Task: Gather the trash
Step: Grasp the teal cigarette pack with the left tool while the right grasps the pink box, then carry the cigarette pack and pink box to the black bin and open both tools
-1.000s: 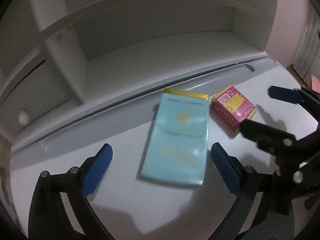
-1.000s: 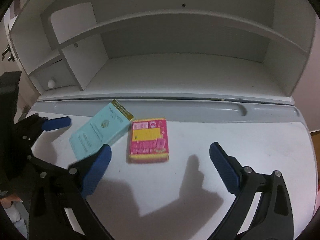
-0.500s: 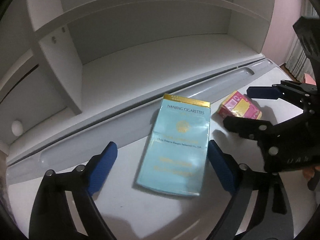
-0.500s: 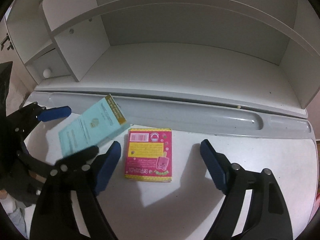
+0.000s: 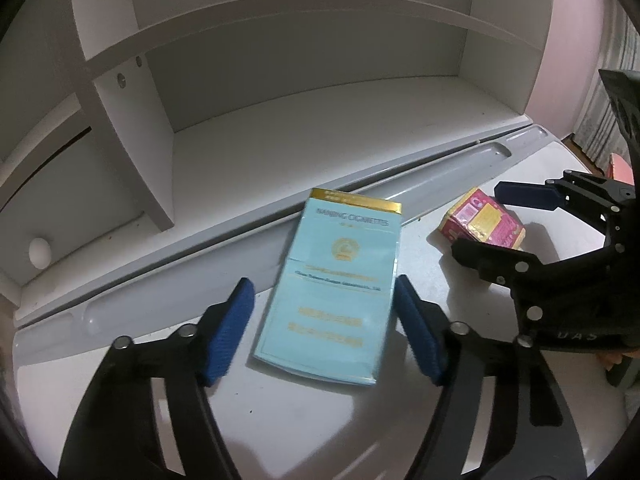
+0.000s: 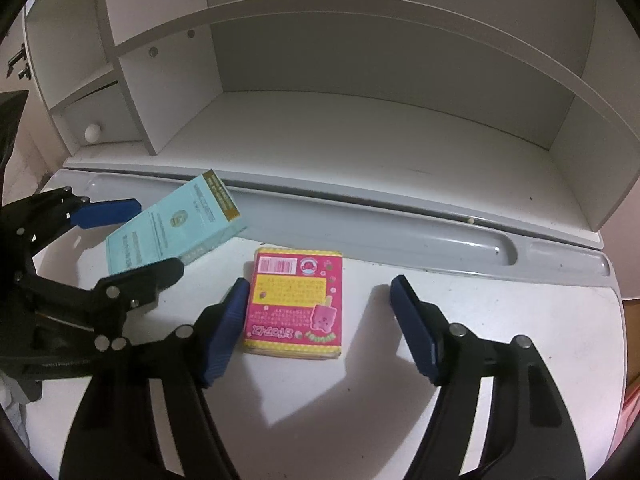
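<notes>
A light blue cigarette pack (image 5: 336,288) with a gold top lies flat on the white desk; it also shows in the right wrist view (image 6: 176,228). My left gripper (image 5: 324,328) is open, its blue pads on either side of the pack's near half, not touching. A pink and yellow candy box (image 6: 296,300) lies to the right of the pack; it also shows in the left wrist view (image 5: 484,220). My right gripper (image 6: 320,328) is open with its pads on either side of the candy box, the left pad close to its edge.
A white desk hutch (image 6: 360,152) with shelves stands behind. A grey pencil groove (image 6: 400,228) runs along its foot. A small drawer with a round white knob (image 6: 93,133) is at the far left. The two grippers stand close side by side.
Both grippers have moved forward and down over their objects. The left pads now flank the cigarette pack and the right pads flank the candy box.
</notes>
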Available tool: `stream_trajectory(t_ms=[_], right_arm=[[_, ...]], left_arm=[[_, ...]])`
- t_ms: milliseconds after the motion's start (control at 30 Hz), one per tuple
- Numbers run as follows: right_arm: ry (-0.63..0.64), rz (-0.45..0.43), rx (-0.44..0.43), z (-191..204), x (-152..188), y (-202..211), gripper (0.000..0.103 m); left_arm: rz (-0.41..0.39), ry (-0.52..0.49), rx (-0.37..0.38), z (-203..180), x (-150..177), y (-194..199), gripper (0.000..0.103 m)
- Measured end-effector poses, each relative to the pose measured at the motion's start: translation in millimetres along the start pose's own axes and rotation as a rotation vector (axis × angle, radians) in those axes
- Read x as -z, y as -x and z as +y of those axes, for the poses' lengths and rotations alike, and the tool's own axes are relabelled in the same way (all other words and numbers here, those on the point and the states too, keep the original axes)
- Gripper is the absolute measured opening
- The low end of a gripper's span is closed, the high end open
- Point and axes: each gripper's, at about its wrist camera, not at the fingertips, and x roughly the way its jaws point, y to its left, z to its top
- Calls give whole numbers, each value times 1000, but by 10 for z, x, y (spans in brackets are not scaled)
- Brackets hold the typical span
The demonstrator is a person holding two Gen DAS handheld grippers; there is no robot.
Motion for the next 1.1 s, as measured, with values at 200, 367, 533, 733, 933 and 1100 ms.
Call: stream_trajectory(t_ms=[200, 367, 533, 733, 933, 1100], right_arm=[[1, 0, 1, 37, -16, -46, 70], [5, -2, 1, 7, 3, 11, 68], [8, -20, -17, 30, 19, 58, 42], [-2, -26, -8, 14, 97, 253, 42], [-41, -64, 23, -231, 393, 805, 42], [-123, -135, 106, -770, 827, 1590, 42]], left_arm=[[-3, -4, 0, 3, 5, 21, 63], [-7, -7, 0, -16, 4, 28, 60], [-21, -2, 24, -44, 11, 66, 57], [-51, -26, 18, -234, -30, 259, 57], [-76, -39, 75, -637, -40, 537, 57], [-126, -117, 162, -1425, -82, 890, 56]])
